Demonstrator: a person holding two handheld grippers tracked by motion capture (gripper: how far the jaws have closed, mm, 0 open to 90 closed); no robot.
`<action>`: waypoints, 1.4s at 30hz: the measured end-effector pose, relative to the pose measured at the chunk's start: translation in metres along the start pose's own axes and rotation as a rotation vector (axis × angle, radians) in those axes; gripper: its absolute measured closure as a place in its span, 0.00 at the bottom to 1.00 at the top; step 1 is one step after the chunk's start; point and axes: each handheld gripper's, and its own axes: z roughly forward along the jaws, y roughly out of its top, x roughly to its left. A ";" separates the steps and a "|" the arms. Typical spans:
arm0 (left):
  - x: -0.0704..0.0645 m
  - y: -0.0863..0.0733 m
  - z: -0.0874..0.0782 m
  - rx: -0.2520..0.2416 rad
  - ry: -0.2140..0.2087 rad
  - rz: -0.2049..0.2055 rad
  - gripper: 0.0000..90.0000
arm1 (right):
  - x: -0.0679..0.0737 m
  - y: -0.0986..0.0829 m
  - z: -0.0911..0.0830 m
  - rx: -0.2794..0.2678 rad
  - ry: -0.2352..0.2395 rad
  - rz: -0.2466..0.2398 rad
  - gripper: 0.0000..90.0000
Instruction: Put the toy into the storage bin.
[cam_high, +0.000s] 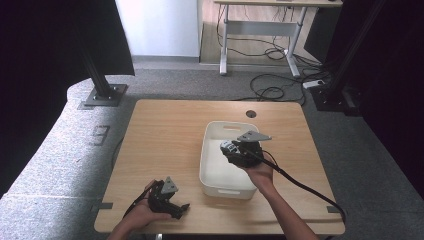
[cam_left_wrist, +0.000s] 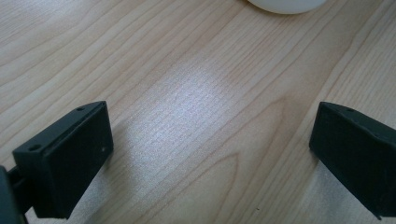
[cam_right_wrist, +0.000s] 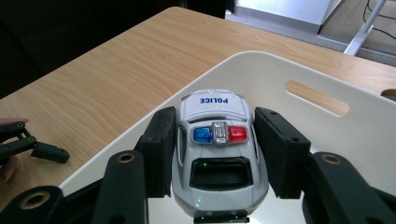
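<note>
Right gripper (cam_right_wrist: 215, 154) has its jaws clamped on both sides of a toy police car (cam_right_wrist: 217, 149), held over the white bin (cam_high: 210, 172), w/ its nose toward the bin's far handle slot. Left gripper (cam_high: 172, 205) sits low over the tabletop (cam_high: 165, 130), near the bin's front left corner, jaws wide apart, nothing btw them.

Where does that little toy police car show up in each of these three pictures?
High view: the police car sits right of centre, over the white bin, clamped in the right hand-held gripper.
Left gripper view: not in it.
Right gripper view: bottom centre, between the two black jaws.
Shared landmark: the white bin, whose rim peeks in at the left gripper view's top edge.
</note>
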 end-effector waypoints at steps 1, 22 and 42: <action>0.000 0.000 0.000 0.000 0.000 0.000 0.00 | 0.000 0.000 0.001 0.001 0.003 0.002 0.56; 0.000 0.000 0.000 0.000 0.000 0.001 0.00 | 0.013 0.006 0.023 0.046 0.020 -0.021 0.56; 0.000 0.000 0.000 0.000 0.000 0.001 0.00 | 0.023 0.011 0.040 0.083 0.019 -0.053 0.56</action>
